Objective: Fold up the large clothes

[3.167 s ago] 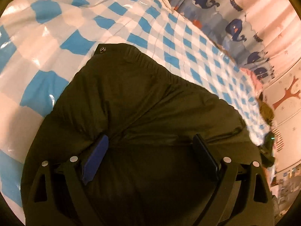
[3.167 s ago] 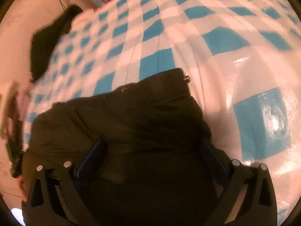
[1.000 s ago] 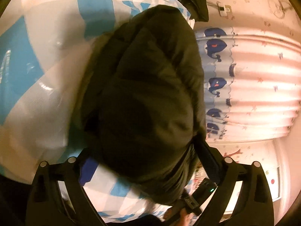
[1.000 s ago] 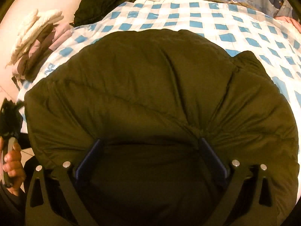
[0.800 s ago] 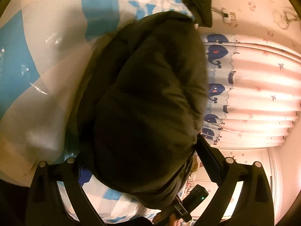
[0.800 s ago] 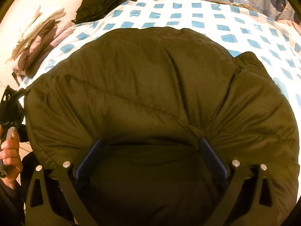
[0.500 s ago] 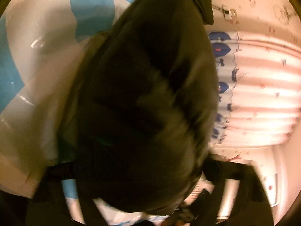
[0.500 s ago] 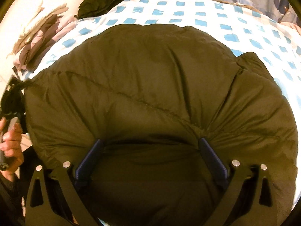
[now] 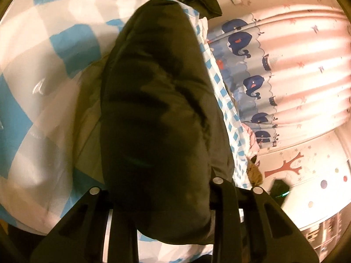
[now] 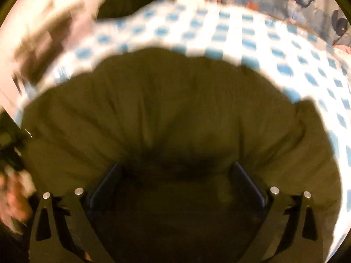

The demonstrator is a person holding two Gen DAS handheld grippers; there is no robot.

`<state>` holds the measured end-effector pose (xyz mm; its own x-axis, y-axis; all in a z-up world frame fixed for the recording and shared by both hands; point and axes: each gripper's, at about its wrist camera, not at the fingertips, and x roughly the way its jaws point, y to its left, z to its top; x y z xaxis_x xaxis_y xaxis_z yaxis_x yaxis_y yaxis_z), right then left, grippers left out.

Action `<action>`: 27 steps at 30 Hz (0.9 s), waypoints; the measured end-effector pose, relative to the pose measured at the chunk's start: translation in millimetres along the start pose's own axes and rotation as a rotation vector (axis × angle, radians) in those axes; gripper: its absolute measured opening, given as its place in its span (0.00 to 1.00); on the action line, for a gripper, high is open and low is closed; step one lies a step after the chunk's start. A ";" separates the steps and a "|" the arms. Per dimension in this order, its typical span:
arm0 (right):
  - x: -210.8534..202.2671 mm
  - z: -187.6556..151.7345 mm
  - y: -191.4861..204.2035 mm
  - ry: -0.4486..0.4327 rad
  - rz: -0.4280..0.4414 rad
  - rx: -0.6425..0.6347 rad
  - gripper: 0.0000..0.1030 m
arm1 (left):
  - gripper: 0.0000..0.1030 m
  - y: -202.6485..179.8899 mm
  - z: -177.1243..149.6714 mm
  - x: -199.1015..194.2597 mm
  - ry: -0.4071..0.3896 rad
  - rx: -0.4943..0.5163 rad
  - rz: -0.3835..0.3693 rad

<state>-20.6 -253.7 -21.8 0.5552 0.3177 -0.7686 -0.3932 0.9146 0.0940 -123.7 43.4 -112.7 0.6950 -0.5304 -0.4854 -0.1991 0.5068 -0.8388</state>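
Fingers (image 10: 248,182) flank puffy jacket (image 9: 158,109), its length running away from left gripper (image 9: 161,197)

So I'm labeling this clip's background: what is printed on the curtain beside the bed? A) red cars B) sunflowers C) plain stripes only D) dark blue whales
D: the left wrist view shows dark blue whales down the curtain beside the checked sheet.

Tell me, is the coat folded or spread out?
Folded, at least partly: the coat is bunched into a thick padded bundle on the checked sheet.
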 end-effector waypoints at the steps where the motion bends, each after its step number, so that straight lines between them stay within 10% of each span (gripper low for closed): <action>1: -2.7 13.2 -2.6 -0.023 -0.015 0.003 0.94 | 0.24 -3.8 -0.9 0.7 -0.006 0.017 0.006; 6: 54.7 70.2 -26.3 0.022 -0.133 0.043 0.94 | 0.24 -17.6 -4.8 3.4 -0.031 0.075 0.027; 10: 121.8 47.2 -40.9 0.135 -0.121 0.080 0.95 | 0.24 -24.0 -5.4 5.3 -0.041 0.127 0.045; 16: 86.3 47.4 -37.5 0.122 -0.084 0.087 0.94 | 0.25 -27.0 -3.0 6.3 -0.036 0.131 0.062; 21: 18.1 10.8 8.2 0.001 -0.051 -0.024 0.94 | 0.48 -27.1 5.8 16.3 -0.005 0.088 0.075; 24: 47.0 -17.7 25.8 0.084 -0.097 -0.116 0.95 | 0.71 -24.1 9.2 33.2 0.024 0.049 0.097; 27: 59.3 -20.2 23.6 0.110 -0.090 -0.097 0.95 | 0.66 -18.7 16.7 51.1 0.054 0.004 0.082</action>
<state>-11.8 -218.3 -77.9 0.5095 0.2016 -0.8365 -0.4179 0.9078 -0.0357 -73.0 18.1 -117.7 0.6379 -0.5228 -0.5655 -0.2510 0.5530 -0.7945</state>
